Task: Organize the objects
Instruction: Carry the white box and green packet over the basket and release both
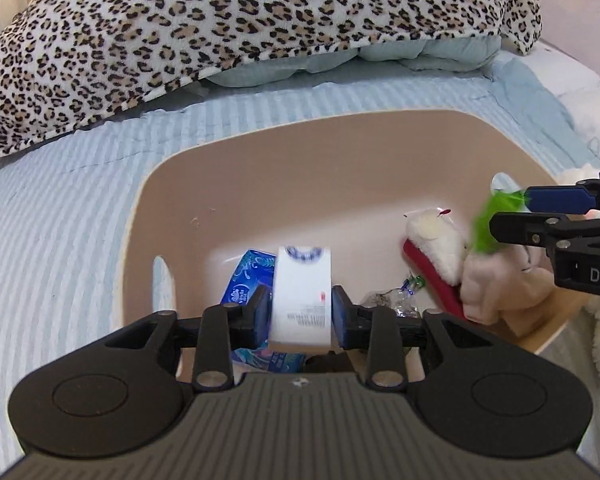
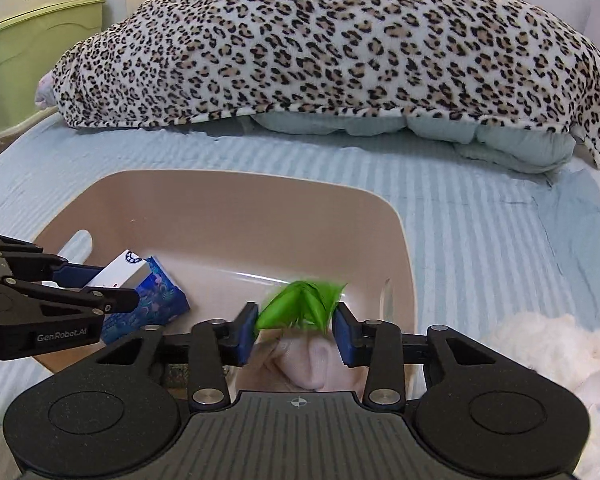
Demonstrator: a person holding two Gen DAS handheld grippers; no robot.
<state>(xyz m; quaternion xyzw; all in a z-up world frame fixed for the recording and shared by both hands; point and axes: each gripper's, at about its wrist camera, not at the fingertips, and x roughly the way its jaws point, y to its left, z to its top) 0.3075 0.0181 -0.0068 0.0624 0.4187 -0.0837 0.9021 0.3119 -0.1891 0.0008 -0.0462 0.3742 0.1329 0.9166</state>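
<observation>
Looking into a home bedroom: bed (image 2: 480, 216) wearing a pale blue striped cover, leopard-print blanket (image 2: 340, 40) lying over pillows (image 2: 512, 140), green plastic cabinet (image 2: 28, 48) standing beside it.

A beige plastic bin (image 1: 260, 168) with cut-out handles sits on the striped blue bed. Inside lie a blue patterned tissue pack (image 1: 246, 276), crumpled clear wrapping (image 1: 392, 300) and a red-and-white plush (image 1: 436, 252). A white box (image 1: 302, 300) with a blue round emblem is held upright over it, beside a blurred green leafy piece (image 2: 302, 304) above pale pink fabric (image 2: 316, 364).
</observation>
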